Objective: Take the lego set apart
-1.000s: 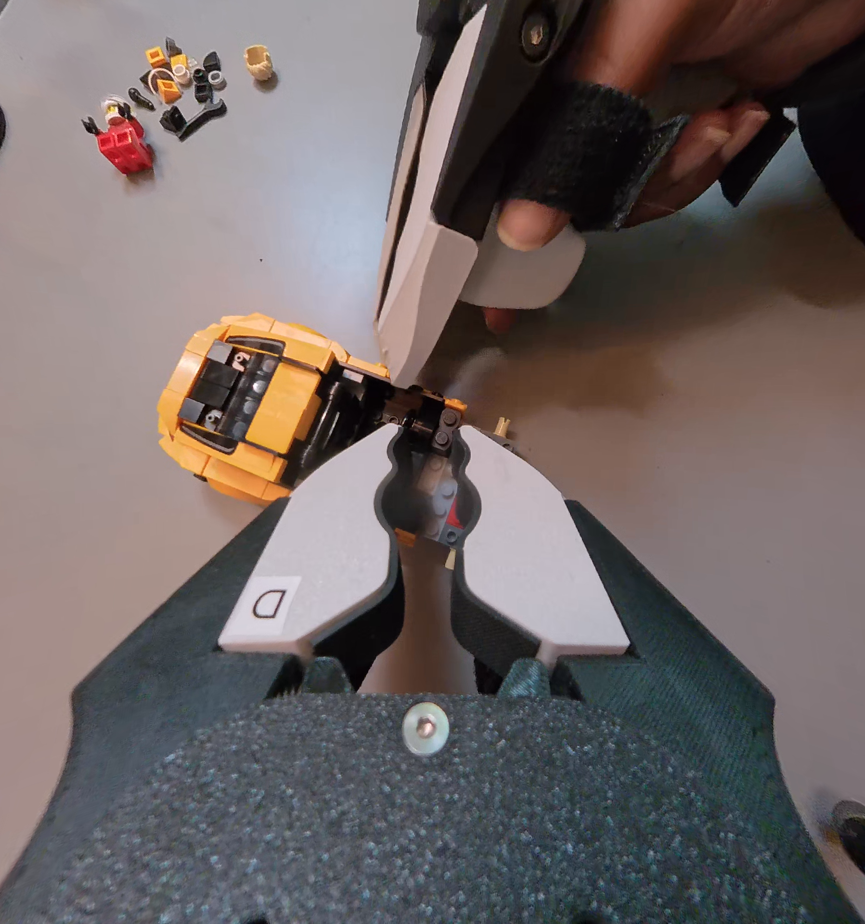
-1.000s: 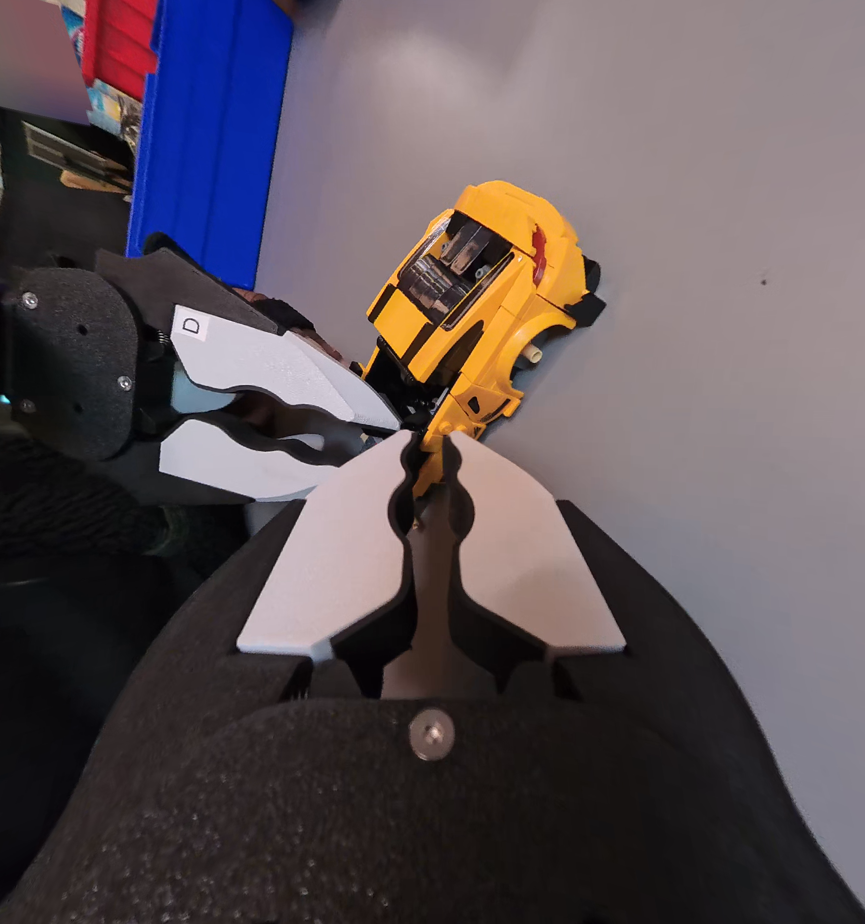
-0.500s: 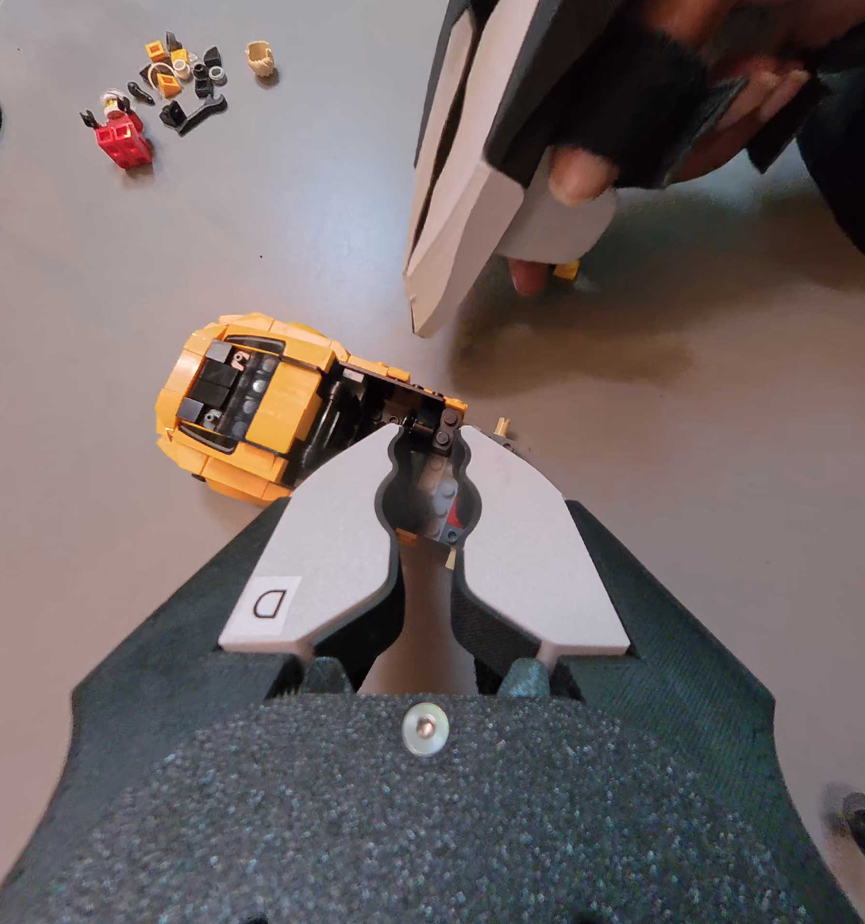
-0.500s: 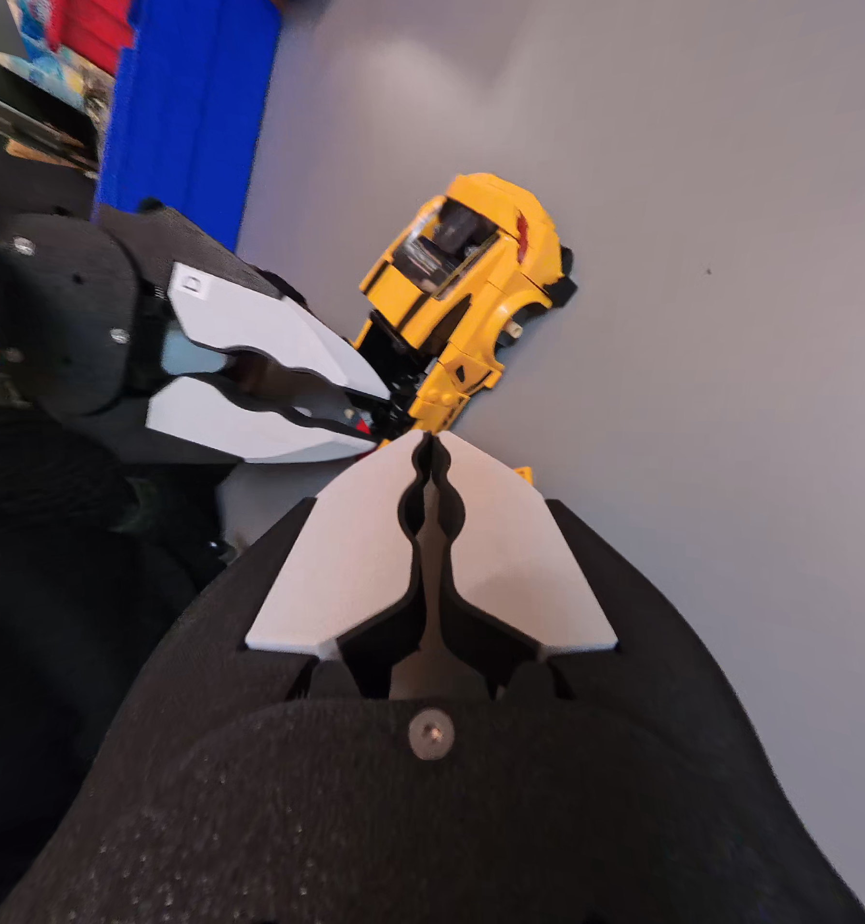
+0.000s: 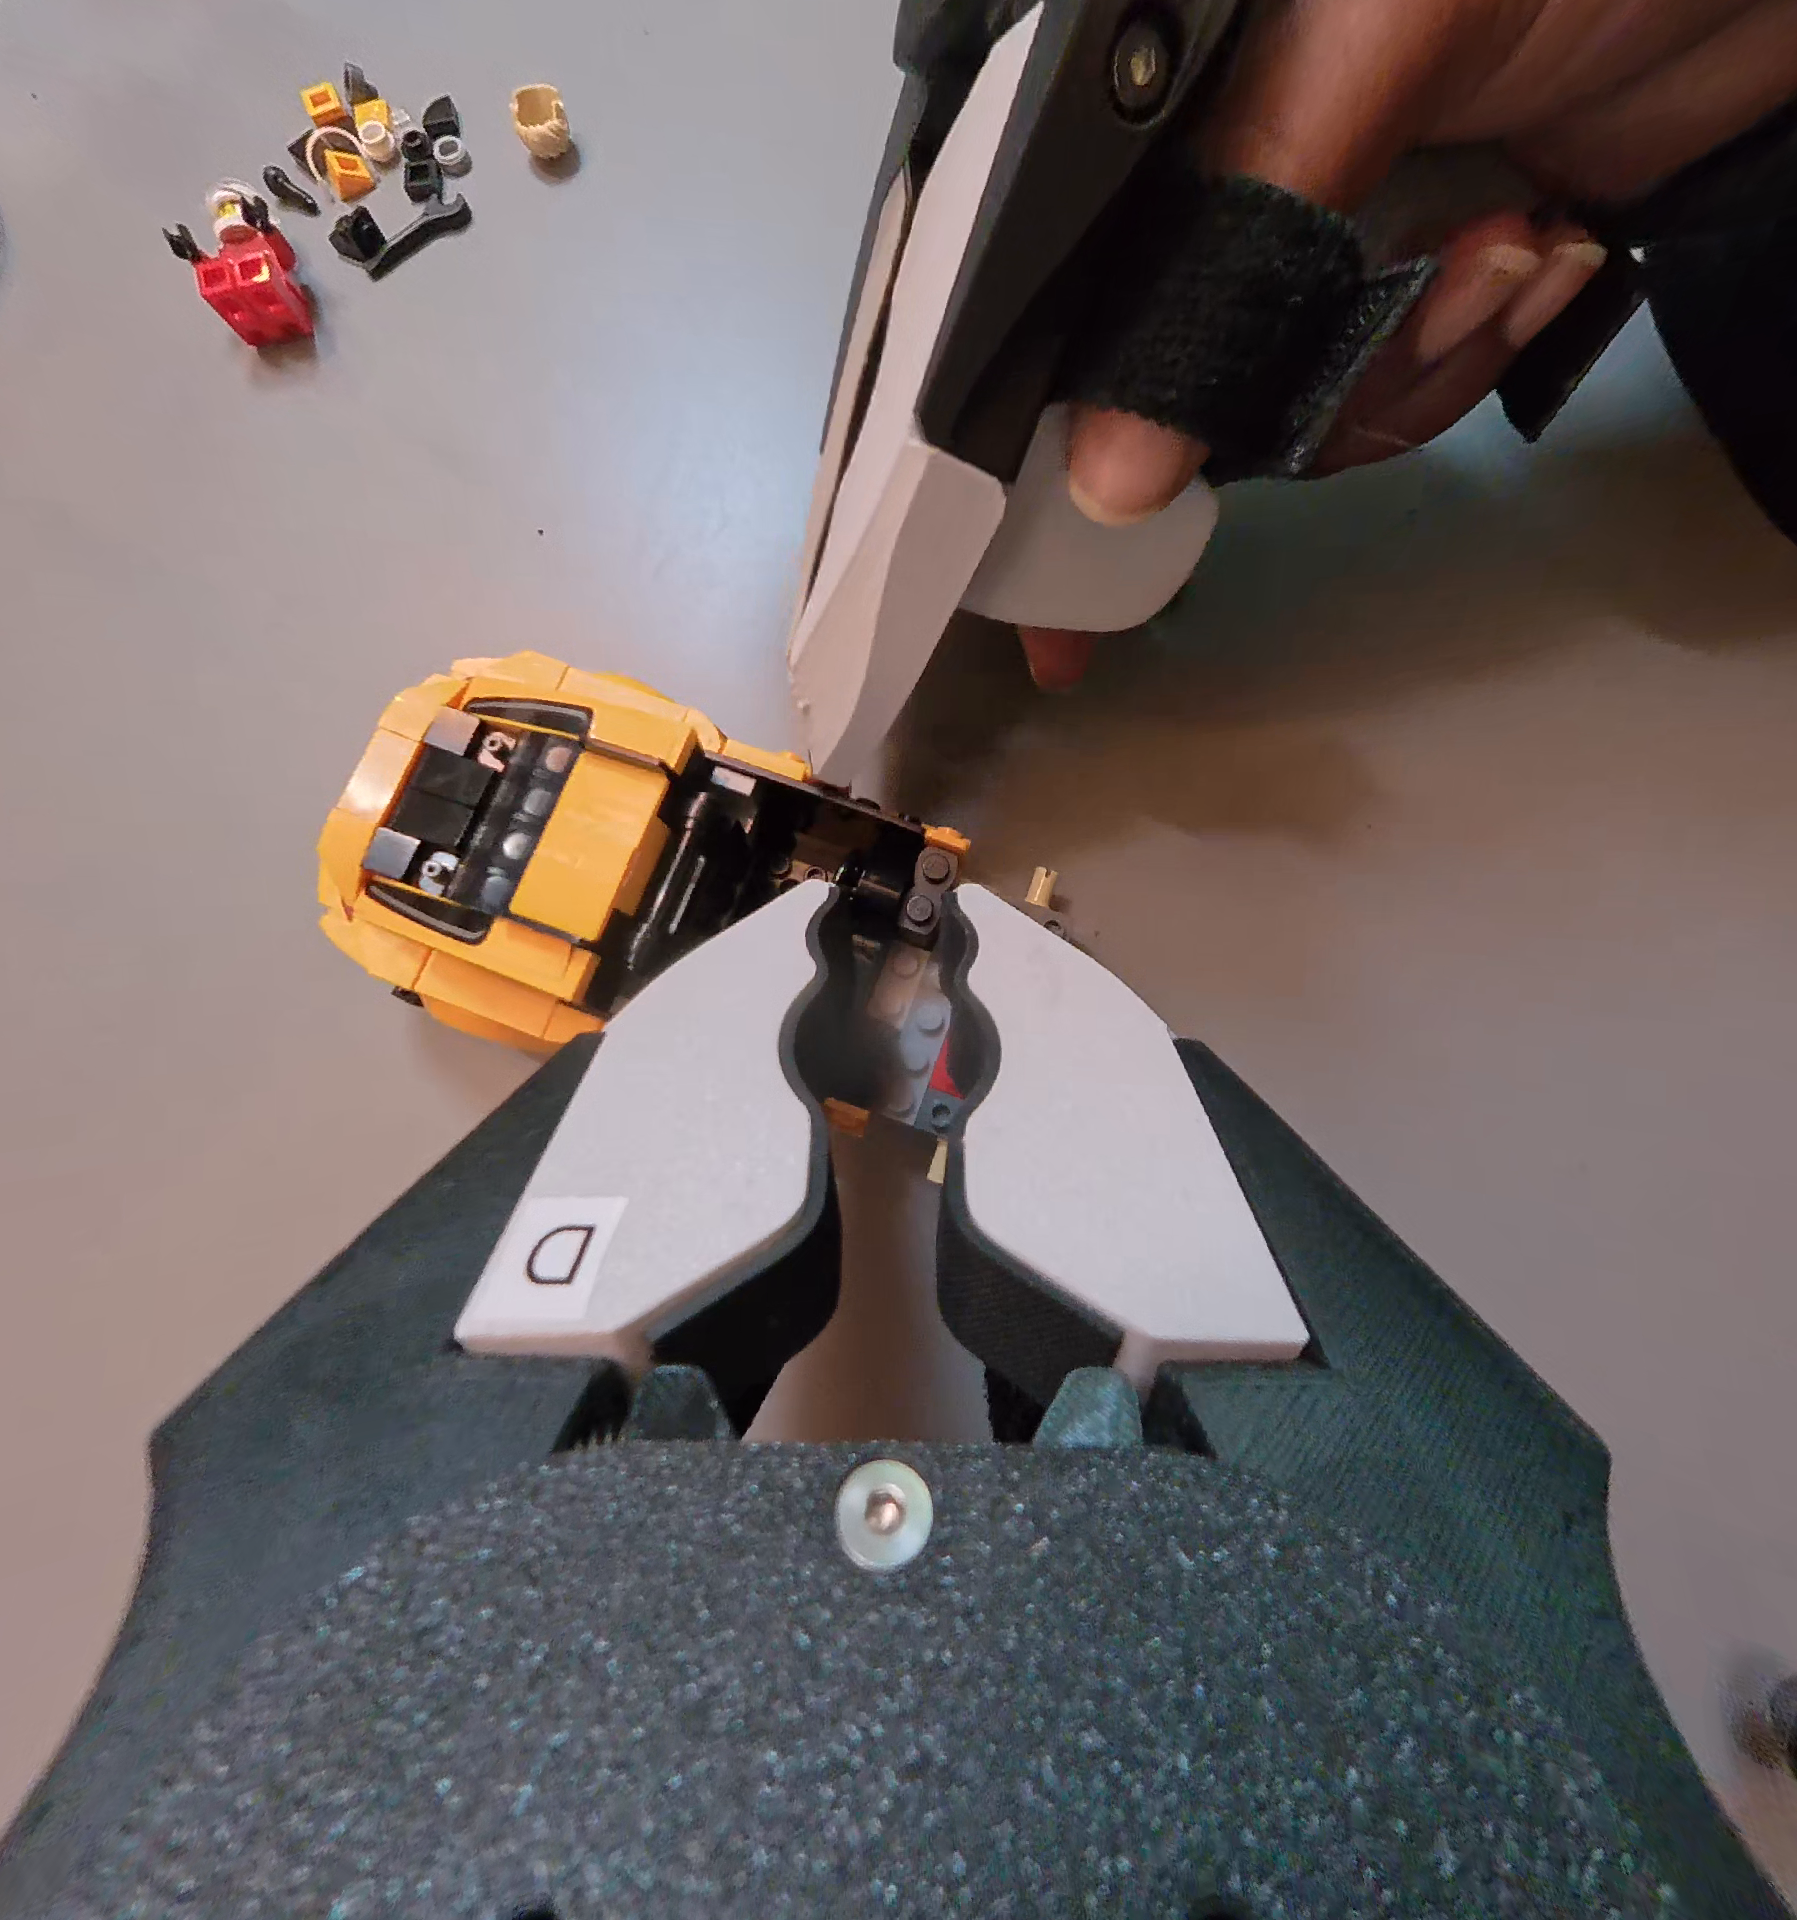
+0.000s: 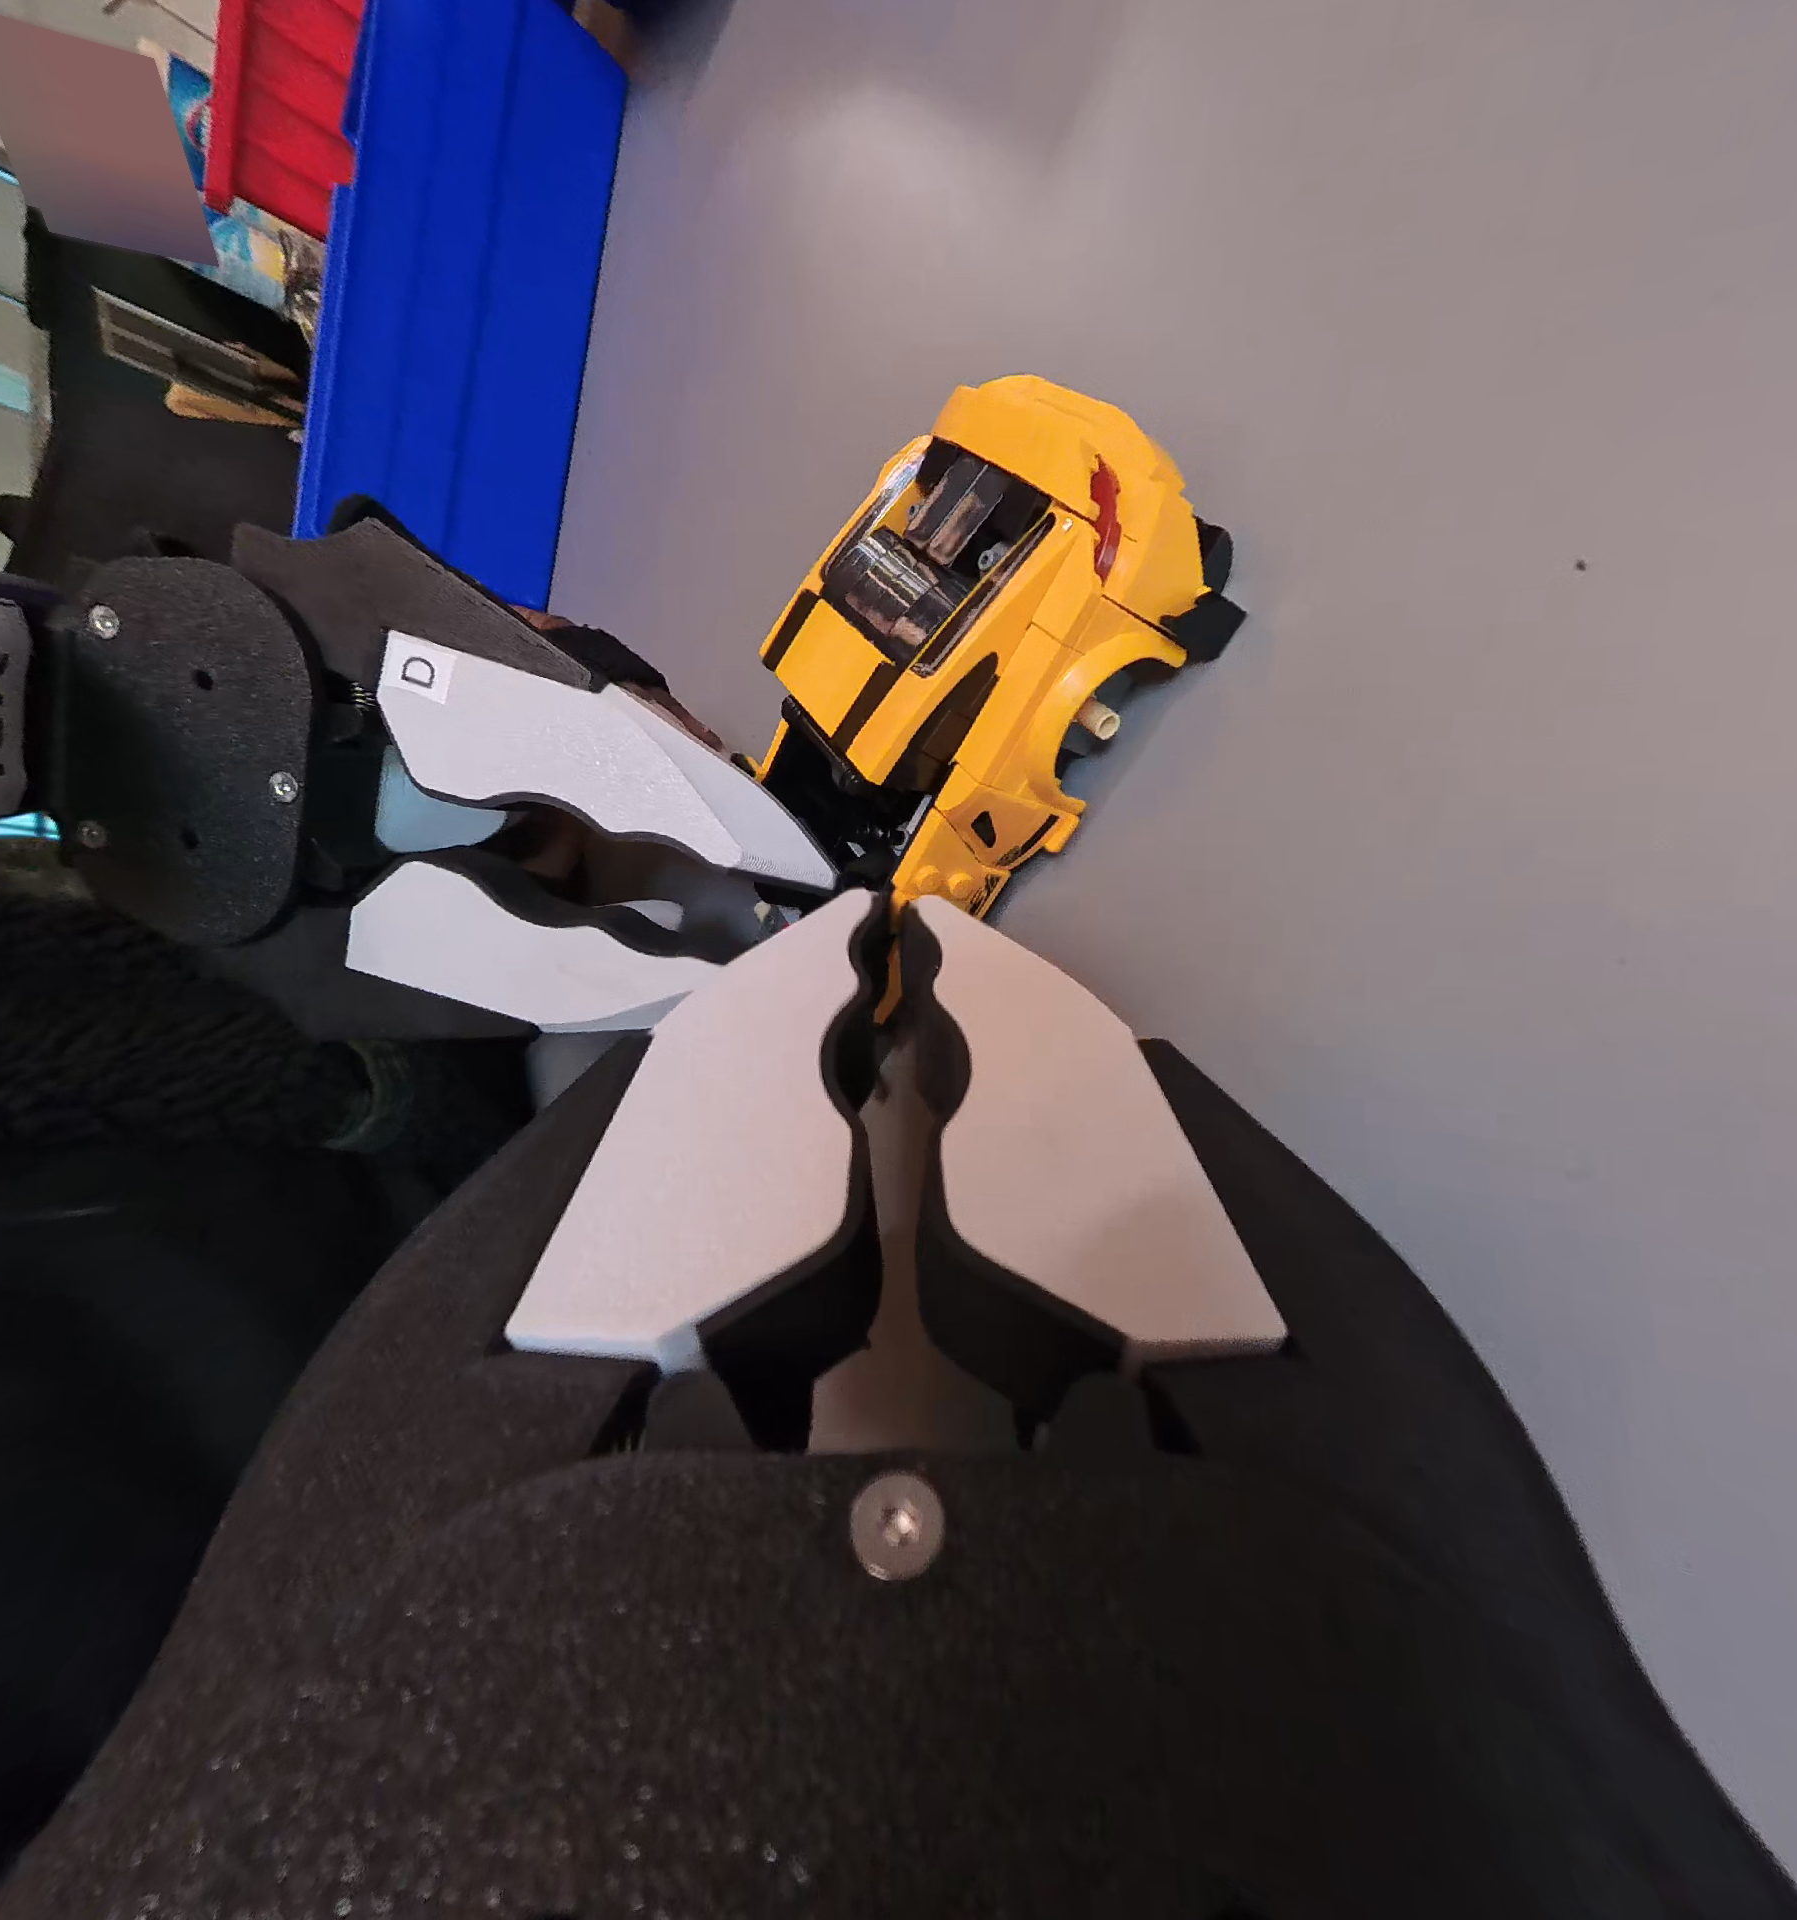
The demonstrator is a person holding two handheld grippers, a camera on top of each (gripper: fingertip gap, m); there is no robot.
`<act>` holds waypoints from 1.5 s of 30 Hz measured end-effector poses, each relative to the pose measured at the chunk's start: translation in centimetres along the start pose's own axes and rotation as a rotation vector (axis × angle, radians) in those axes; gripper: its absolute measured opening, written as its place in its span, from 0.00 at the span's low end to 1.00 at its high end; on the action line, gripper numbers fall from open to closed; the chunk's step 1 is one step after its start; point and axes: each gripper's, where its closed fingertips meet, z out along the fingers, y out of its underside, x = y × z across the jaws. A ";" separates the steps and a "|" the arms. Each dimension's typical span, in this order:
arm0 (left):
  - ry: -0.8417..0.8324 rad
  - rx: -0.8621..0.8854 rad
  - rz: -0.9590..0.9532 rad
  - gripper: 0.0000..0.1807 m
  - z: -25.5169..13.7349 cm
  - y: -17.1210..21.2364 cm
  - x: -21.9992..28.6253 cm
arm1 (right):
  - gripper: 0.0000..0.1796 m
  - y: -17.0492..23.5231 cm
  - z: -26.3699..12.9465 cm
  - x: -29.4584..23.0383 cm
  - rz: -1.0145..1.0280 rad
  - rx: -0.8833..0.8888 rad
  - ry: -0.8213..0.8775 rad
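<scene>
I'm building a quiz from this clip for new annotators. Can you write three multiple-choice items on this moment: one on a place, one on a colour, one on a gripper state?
1. Where does the heap of loose small pieces lie in the left wrist view?
A. upper left of the table
B. between the left gripper's fingers
C. on top of the car

2. What colour is most of the lego car body?
A. blue
B. yellow-orange
C. white

3. How is the left gripper set?
A. wide open, clear of the car
B. out of view
C. closed on the car's stripped dark end

Answers:
1. A, the heap sits far from the car on the grey table.
2. B, yellow-orange panels cover it in both views.
3. C, its fingers clamp the dark and grey bricks, while the right gripper pinches at the yellow edge.
</scene>
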 end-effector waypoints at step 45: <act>0.029 -0.013 -0.087 0.15 -2.4 3.7 -1.4 | 0.04 5.8 -7.7 4.8 -0.877 -0.275 0.392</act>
